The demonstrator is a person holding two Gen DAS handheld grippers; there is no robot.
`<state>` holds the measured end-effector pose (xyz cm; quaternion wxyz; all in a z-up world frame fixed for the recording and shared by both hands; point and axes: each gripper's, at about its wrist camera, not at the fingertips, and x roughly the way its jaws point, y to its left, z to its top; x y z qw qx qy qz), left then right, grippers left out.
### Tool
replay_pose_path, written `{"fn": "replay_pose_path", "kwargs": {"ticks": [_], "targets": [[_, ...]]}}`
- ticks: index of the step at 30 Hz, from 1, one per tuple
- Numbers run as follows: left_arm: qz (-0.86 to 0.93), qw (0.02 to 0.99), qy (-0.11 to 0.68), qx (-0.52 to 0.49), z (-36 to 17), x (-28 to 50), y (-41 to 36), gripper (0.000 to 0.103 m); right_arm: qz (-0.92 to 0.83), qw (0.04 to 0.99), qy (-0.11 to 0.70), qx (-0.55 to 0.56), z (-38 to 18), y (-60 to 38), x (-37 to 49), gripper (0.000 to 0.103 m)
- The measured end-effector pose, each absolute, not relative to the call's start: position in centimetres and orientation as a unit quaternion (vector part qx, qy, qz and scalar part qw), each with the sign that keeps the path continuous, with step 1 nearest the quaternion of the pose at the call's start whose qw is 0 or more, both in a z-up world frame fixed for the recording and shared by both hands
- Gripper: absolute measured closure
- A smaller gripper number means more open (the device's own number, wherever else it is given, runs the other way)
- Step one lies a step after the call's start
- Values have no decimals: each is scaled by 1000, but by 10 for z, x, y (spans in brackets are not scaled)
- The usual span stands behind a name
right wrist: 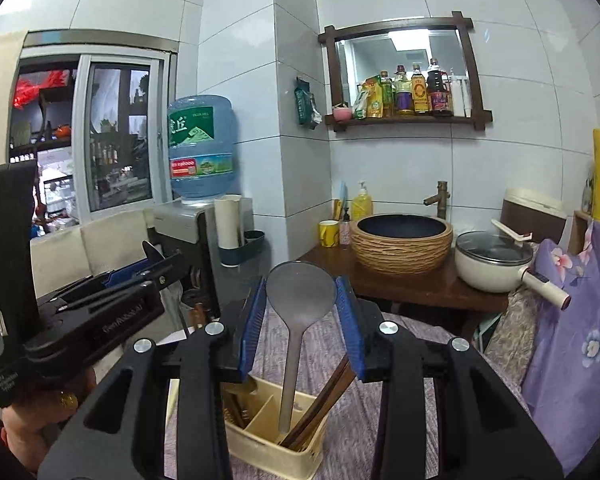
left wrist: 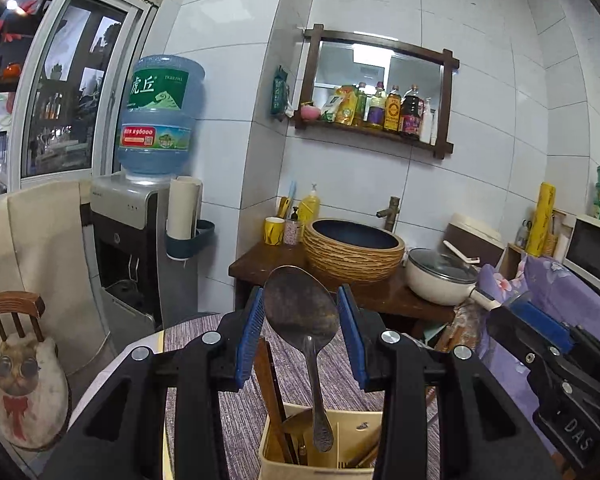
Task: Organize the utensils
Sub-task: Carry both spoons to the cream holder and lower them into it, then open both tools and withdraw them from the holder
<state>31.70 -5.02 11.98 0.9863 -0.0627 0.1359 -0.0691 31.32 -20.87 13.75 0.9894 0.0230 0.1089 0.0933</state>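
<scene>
Left wrist view shows your left gripper (left wrist: 302,320) spread apart around the big spoon (left wrist: 300,304) standing in the cream holder (left wrist: 276,460); your right gripper (right wrist: 302,312) gapes too. Placement looks finished, so back away cleanly.

Lower centre of left-wrist frame: caddy (left wrist: 320,464) on table (left wrist: 228,400), spoon (left wrist: 302,320) upright in it, chopsticks (left wrist: 274,400) left of spoon. Spoon bowl between left gripper (left wrist: 302,340) pads. Right gripper (left wrist: 540,340) at right edge. Behind table: counter (left wrist: 260,264) bearing basin (left wrist: 354,248); pot (left wrist: 440,276) right of basin. Dispenser (left wrist: 140,216) at left; shelf (left wrist: 376,88) above basin.
</scene>
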Motion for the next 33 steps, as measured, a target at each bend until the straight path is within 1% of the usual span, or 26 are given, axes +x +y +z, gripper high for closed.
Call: {"fn": "replay_pose_path", "kwargs": {"ticks": [4, 8, 15, 24, 28, 29, 31, 32, 33], "targets": [[-75, 984, 149, -64, 92, 322, -51, 66, 86, 988, 126, 32, 107, -208, 327, 66], [-77, 985, 148, -51, 74, 319, -51, 66, 83, 987, 135, 16, 81, -199, 326, 66], [-81, 978, 185, -46, 43, 320, -50, 66, 85, 985, 149, -15, 47, -187, 322, 66], [-78, 975, 204, -45, 30, 323, -46, 65, 88, 981, 168, -27, 23, -188, 323, 66], [-75, 976, 202, -39, 32, 319, -46, 65, 93, 980, 177, -17, 20, -191, 324, 62], [-77, 976, 202, -40, 32, 318, -45, 63, 93, 980, 176, -14, 20, -192, 322, 62], [-78, 976, 198, -45, 36, 312, -41, 57, 92, 981, 171, -10, 22, -195, 318, 56], [-77, 977, 195, -48, 38, 309, -40, 52, 90, 982, 167, -9, 24, -196, 313, 55], [-76, 977, 191, -50, 40, 305, -37, 50, 88, 982, 164, -8, 25, -198, 309, 53]]}}
